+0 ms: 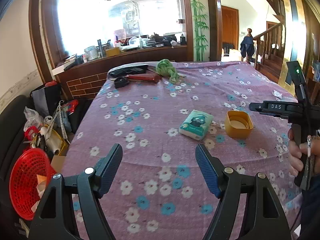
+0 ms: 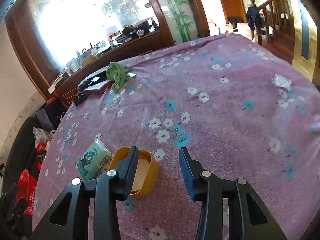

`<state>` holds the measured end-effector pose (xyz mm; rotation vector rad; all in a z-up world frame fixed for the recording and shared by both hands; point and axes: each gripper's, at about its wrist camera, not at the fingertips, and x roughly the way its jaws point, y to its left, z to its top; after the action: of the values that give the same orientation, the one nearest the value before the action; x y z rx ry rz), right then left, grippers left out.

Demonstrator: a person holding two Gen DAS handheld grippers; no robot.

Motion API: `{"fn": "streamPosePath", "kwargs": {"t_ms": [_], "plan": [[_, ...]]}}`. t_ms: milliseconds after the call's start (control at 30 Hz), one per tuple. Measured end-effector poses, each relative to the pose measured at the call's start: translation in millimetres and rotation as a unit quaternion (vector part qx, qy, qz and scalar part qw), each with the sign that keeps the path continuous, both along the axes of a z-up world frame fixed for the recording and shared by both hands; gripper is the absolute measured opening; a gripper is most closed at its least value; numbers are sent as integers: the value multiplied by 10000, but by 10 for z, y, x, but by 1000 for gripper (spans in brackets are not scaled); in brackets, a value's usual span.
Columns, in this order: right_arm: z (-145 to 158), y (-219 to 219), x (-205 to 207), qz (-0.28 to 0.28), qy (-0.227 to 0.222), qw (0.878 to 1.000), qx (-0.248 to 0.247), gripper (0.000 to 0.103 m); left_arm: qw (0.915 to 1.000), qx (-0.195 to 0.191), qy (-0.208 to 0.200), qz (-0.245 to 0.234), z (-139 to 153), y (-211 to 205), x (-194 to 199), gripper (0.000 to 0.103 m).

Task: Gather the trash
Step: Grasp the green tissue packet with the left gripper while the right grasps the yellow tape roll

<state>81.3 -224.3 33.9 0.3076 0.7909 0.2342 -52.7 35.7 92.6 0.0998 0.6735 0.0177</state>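
Observation:
A small white crumpled wrapper (image 2: 282,82) lies on the purple flowered tablecloth (image 2: 230,110) far right; in the left wrist view the wrapper (image 1: 277,94) sits near the table's right edge. An open yellow box (image 1: 239,124) stands beside a green tissue pack (image 1: 196,125). My left gripper (image 1: 159,156) is open over bare cloth, short of both. My right gripper (image 2: 159,154) is open with nothing between its fingers; its left finger overlaps the yellow box (image 2: 149,172), and the tissue pack (image 2: 94,163) lies left of that. A hand (image 1: 300,150) holds the right gripper's handle.
A green cloth (image 1: 167,70), a red case (image 1: 144,78) and dark items lie at the table's far left corner. On the floor left of the table stand a red mesh basket (image 1: 28,180), bags and clutter. A wooden counter (image 1: 120,60) runs behind.

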Motion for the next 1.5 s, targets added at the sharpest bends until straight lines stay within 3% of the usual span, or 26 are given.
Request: {"fn": "streamPosePath", "kwargs": {"t_ms": [333,367,500,600,667,733,1000,1067,1167,1267,1500], "plan": [[-115,152,9,89,167,9992,-360,44,9997,-177,81,-136,22,-150,285,74],[-126,184,1,98,175,9987,-460,38,9997,-191,89,-137,21,-144,295,74],[-176,247,17,139,240,9969,-742,32,9998,-176,90,-103,9,-125,307,74],[-190,228,16,109,242,9967,-771,26,9997,-205,143,-82,-12,-94,323,74],[-221,214,33,90,326,9964,-780,14,9997,-198,139,-69,-12,-72,321,74],[-237,211,44,111,377,9965,-744,10,9996,-218,169,-60,-19,-49,343,78],[-195,132,22,119,313,9986,-420,10,9966,-433,614,-329,-134,-71,671,80],[-214,140,29,124,383,9983,-421,11,9957,-339,737,-442,-199,-141,764,80],[-204,142,27,43,380,9979,-526,20,9940,-90,910,-592,-304,-277,873,86],[-172,119,20,-10,311,9981,-539,24,9930,311,912,-681,-402,-446,966,90],[-255,119,53,63,552,9973,-479,25,9897,700,1068,-650,-608,-625,1262,90]]}}
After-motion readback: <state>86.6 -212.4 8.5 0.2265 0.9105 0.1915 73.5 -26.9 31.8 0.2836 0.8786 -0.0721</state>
